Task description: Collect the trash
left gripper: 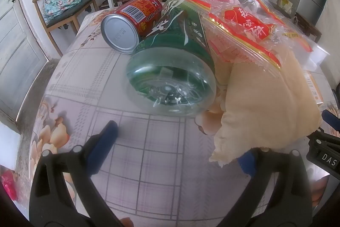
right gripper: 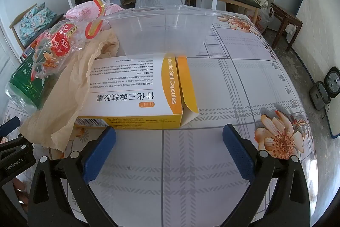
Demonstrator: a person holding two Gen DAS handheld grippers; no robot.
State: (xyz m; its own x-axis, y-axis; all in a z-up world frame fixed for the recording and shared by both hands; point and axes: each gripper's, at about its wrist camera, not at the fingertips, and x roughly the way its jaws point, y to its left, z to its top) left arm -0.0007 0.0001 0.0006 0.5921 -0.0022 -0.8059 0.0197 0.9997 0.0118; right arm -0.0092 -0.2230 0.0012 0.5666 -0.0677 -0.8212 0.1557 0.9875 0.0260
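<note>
Lying at eleven o'clock, the red can (left gripper: 131,23) is touching the green bottle (left gripper: 176,61); both could roll if nudged. Hovering wide open and empty, the left gripper (left gripper: 174,152) is crowding the beige paper (left gripper: 265,112), which may snag. Further right, the right gripper (right gripper: 169,152) is gaping empty before the medicine box (right gripper: 136,88), whose loose flap could buckle; the clear tub (right gripper: 163,33) is waiting at twelve.

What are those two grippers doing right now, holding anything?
Left gripper: open, holding nothing; the tan paper bag overlaps one finger.
Right gripper: open, holding nothing.
</note>
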